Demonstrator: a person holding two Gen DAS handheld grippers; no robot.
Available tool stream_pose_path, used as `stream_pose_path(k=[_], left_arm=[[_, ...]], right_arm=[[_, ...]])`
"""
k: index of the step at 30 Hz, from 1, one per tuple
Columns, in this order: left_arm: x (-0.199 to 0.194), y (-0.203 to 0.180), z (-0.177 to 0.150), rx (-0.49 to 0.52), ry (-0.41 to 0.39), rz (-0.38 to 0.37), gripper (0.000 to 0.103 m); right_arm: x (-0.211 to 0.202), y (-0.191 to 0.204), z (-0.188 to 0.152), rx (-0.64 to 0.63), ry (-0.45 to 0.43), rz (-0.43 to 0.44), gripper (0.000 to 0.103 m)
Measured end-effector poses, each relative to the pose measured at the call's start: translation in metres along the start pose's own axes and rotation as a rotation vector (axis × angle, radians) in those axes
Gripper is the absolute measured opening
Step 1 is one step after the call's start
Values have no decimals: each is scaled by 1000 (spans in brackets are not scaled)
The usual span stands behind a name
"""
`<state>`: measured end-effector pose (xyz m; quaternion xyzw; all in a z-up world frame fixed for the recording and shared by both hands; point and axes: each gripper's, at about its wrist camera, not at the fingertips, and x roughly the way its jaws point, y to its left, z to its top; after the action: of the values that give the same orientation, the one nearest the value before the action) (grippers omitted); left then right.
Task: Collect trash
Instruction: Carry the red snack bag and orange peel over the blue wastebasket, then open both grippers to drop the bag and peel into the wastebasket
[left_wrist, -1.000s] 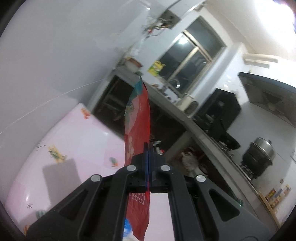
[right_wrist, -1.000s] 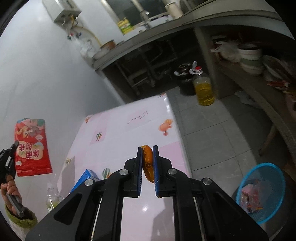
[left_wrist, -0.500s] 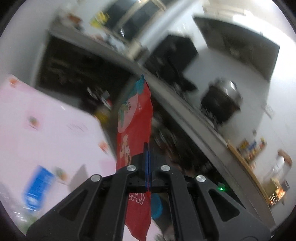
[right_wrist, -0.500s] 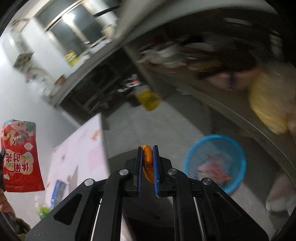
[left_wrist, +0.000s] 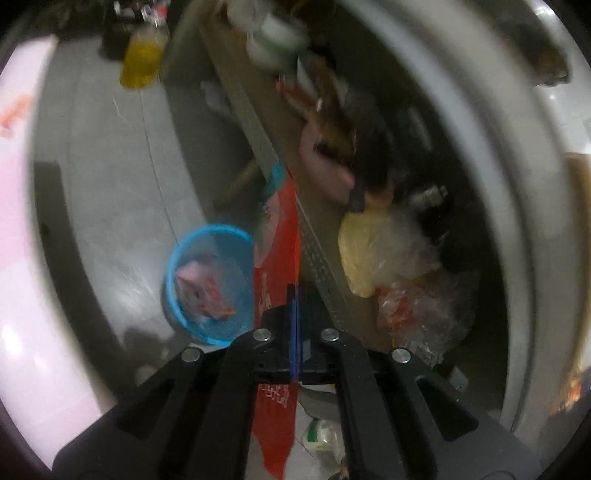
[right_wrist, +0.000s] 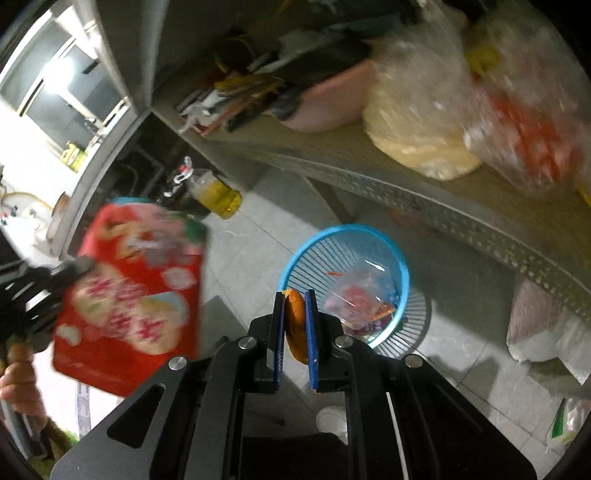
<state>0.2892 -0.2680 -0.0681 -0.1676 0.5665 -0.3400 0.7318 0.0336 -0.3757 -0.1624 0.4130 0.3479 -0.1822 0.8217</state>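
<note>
The left hand-held gripper (left_wrist: 295, 325) is pinched shut on a thin, floppy red snack bag (left_wrist: 277, 266) – light, best held by its edge – while the right hand-held gripper (right_wrist: 295, 325) squeezes a soft orange peel (right_wrist: 294, 325), both above the blue basket (right_wrist: 400, 266) on the floor.

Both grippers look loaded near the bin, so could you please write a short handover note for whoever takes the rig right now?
Left gripper: shut on the red snack bag.
Right gripper: shut on an orange peel.
Blue trash basket: on the floor beside the shelf, some wrappers already inside.
Done: both items picked up and carried over.
Left: bring each gripper above the basket, open it, drop the item in.
</note>
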Motion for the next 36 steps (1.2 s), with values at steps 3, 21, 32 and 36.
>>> stream_pose_path(k=[3,21,32,36], left_arm=[[58,-6,6,31,71,32,0],[295,-3,-13,488,388,235,4],[266,31,8,348,353,317,63],[234,25,22,283,275,316,68]], right_arm=[[12,-13,-4,26,20,-9,11],[39,-58,-6,64,84,-84,11],[78,-57,-5,56,139,-95,11],[114,-51,2,60,171,-97,14]])
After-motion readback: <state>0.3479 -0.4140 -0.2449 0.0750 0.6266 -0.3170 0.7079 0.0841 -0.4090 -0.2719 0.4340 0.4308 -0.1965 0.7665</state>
